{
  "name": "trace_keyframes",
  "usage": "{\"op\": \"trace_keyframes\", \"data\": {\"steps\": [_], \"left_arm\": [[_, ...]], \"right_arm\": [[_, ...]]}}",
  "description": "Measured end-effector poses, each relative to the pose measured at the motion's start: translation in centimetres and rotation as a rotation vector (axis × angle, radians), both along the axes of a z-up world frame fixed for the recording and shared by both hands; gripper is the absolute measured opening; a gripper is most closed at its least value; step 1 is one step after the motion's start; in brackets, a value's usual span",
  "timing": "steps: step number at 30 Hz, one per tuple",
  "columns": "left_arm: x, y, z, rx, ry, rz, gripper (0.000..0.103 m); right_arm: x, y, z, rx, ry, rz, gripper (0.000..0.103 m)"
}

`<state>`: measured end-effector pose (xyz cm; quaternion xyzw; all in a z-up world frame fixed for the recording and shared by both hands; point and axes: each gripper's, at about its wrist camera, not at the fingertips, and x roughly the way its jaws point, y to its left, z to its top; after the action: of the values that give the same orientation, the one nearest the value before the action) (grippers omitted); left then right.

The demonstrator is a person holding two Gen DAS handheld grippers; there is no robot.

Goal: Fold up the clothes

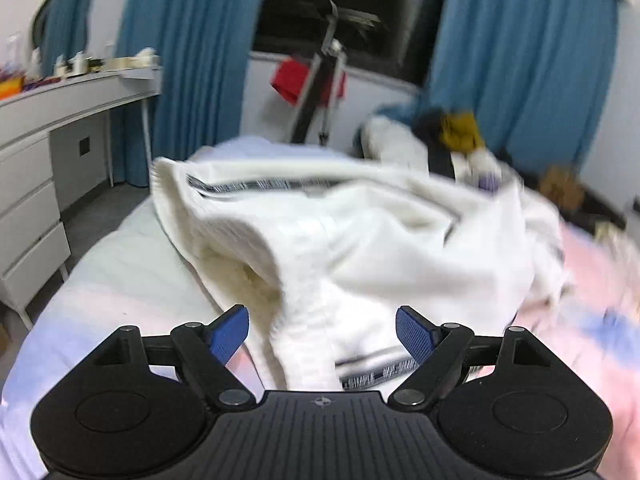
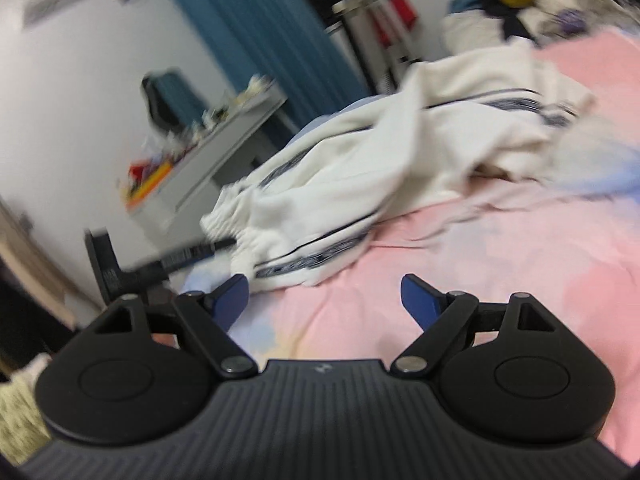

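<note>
garment: white trousers (image 1: 360,240) with dark striped side bands, lying crumpled on the bed (image 1: 120,288); gathered waistband end (image 2: 236,216) toward the bed's edge in the right wrist view; rest bunched in loose folds, no neat fold visible
bed: pink, white and pale blue patterned cover (image 2: 500,280); trousers sit on top of it, near the middle
left gripper (image 1: 322,334): fingers wide apart; blue pads (image 1: 230,332) clear of the cloth on both sides; trousers lie straight ahead between and beyond them; nothing gripped
right gripper (image 2: 325,300): fingers wide apart; only the bed cover between them; trousers ahead and a bit to the left, not touched; nothing held
other gripper seen: a black bar (image 2: 176,260) by the waistband in the right wrist view, likely part of the left gripper; blurred, cannot tell if it touches the cloth
pile at far end of bed: heap of other clothes (image 1: 460,136), yellow, dark and white bits; too blurred to sort out single pieces
tabletop: white desk (image 1: 72,96) with drawers at left; small bottles and coloured clutter on it, too small and smeared to name
containers: drawers all shut, contents hidden
background: blue curtains (image 1: 192,48) either side of a dark window; metal stand (image 1: 320,80) with something red on it, unclear what
blur: both views smeared, right wrist view worst; edges cut off by the fisheye rim
</note>
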<state>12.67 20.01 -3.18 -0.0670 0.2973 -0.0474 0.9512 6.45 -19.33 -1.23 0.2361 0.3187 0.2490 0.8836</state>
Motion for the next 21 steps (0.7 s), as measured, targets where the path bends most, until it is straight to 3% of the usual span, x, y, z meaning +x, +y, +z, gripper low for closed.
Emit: {"op": "trace_keyframes", "data": {"steps": [3, 6, 8, 9, 13, 21], "left_arm": [[1.3, -0.6, -1.8, 0.031, 0.040, -0.020, 0.082], [2.3, -1.3, -3.1, 0.081, 0.019, -0.049, 0.079], [2.9, -1.4, -3.7, 0.113, 0.003, -0.055, 0.071], [3.2, -1.2, -4.0, 0.107, 0.010, -0.053, 0.061], [3.9, 0.0, -4.6, 0.043, 0.024, -0.071, 0.048], [0.8, 2.1, -5.3, -0.055, 0.048, -0.273, 0.043]], "right_arm": [[0.6, -1.6, -1.3, 0.038, 0.023, -0.068, 0.086], [2.0, -1.5, -2.0, 0.035, 0.030, -0.067, 0.086], [2.8, -1.2, -2.4, 0.034, 0.033, -0.057, 0.086], [3.2, -1.0, -2.6, 0.033, 0.035, -0.052, 0.085], [4.3, -0.7, -3.6, 0.026, 0.087, -0.052, 0.085], [4.7, 0.2, -4.4, -0.021, 0.141, -0.048, 0.085]]}}
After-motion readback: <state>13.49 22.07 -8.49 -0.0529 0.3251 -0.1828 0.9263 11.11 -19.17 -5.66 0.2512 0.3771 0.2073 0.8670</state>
